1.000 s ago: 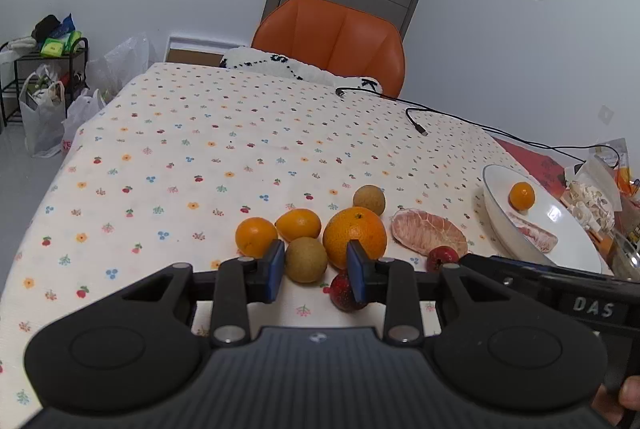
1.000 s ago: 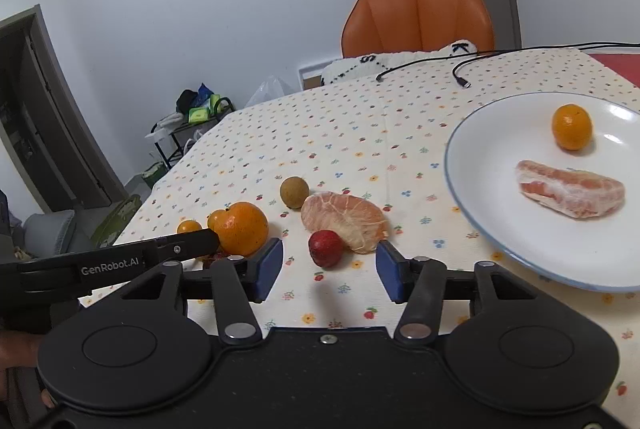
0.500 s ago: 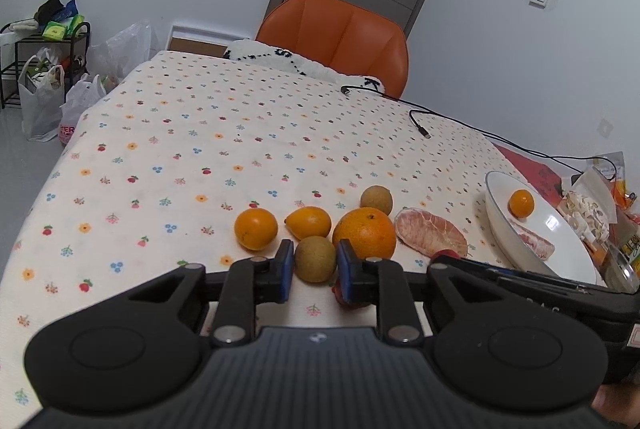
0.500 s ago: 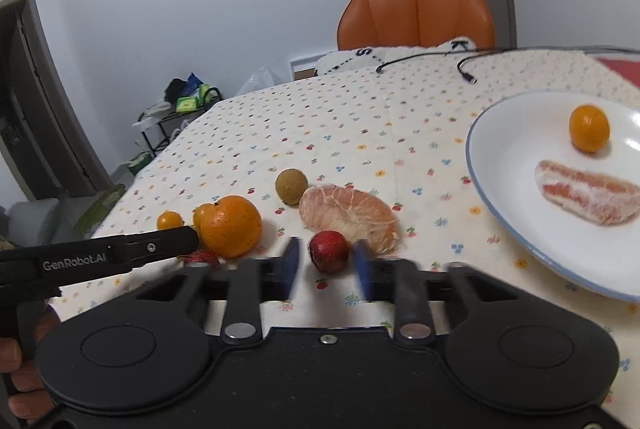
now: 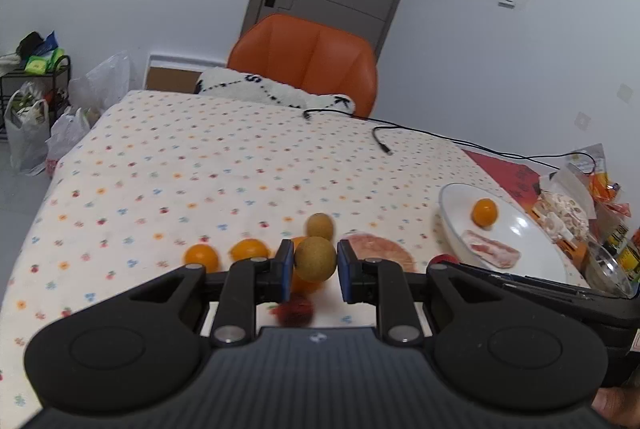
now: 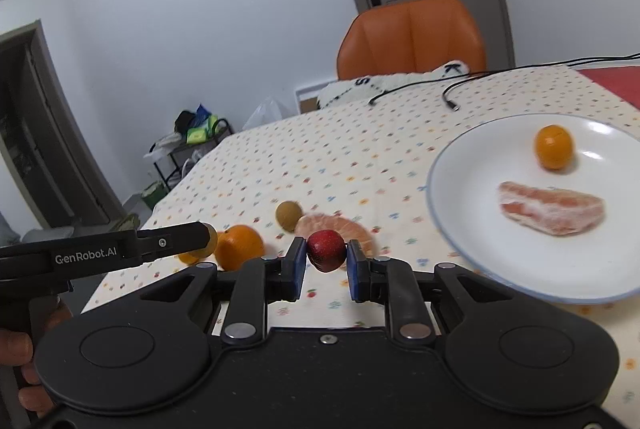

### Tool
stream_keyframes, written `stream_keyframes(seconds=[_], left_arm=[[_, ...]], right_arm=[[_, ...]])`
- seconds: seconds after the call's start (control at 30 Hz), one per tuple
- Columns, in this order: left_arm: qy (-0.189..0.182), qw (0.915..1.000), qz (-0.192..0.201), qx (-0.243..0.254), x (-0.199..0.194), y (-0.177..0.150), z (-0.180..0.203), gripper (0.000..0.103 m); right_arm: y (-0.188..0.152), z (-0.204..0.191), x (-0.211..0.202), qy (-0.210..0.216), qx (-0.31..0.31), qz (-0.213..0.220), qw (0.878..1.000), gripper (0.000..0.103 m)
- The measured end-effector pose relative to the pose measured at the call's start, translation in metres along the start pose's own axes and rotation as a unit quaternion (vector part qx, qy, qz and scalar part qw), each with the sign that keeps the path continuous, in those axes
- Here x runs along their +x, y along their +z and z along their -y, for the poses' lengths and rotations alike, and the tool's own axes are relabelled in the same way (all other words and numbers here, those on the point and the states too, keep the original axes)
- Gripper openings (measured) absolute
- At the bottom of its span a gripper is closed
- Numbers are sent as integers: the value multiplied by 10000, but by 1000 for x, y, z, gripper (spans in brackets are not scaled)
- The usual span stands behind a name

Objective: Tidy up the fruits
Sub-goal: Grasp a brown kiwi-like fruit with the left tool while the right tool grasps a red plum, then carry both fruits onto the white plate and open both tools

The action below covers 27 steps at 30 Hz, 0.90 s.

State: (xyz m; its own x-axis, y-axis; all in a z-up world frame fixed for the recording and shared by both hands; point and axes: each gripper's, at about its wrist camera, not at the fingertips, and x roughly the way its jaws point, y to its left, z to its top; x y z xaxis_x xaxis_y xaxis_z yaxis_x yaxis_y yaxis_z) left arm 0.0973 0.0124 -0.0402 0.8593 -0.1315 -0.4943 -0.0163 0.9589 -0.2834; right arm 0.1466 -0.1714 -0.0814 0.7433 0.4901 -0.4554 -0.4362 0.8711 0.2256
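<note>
Your left claw [image 5: 312, 259] grips a brown fruit [image 5: 315, 259], right claw [image 6: 326, 256] a red fruit [image 6: 326, 251]; carry both gently to the plate [image 6: 460, 165].

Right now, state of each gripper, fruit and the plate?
left gripper: shut on brown round fruit, lifted off the table
right gripper: shut on red fruit
second brown fruit: loose on tablecloth
large orange: on tablecloth
peeled pomelo half: on tablecloth
white plate: holds small orange and pomelo segment
</note>
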Motion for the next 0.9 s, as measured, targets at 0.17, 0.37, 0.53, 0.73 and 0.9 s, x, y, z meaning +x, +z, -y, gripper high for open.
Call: stream_keyframes(seconds=[0.17, 0.37, 0.53, 0.73, 0.9], left_arm=[[-138, 9998, 38, 132, 0, 1, 20, 21], [-296, 9992, 19, 261, 4, 0, 43, 21], [-414, 9984, 12, 395, 9, 0, 62, 21], [-560, 9969, -26, 557, 17, 1, 85, 21], [-668, 9953, -83, 690, 26, 0, 103, 21]], right_arm=[[2, 15, -17, -108, 137, 174, 9997, 20], [3, 36, -37, -274, 311, 364, 9985, 20], [2, 54, -50, -421, 453, 500, 9968, 20], [-2, 74, -63, -619, 595, 625, 9943, 20], [-6, 91, -71, -751, 769, 718, 9916, 20]])
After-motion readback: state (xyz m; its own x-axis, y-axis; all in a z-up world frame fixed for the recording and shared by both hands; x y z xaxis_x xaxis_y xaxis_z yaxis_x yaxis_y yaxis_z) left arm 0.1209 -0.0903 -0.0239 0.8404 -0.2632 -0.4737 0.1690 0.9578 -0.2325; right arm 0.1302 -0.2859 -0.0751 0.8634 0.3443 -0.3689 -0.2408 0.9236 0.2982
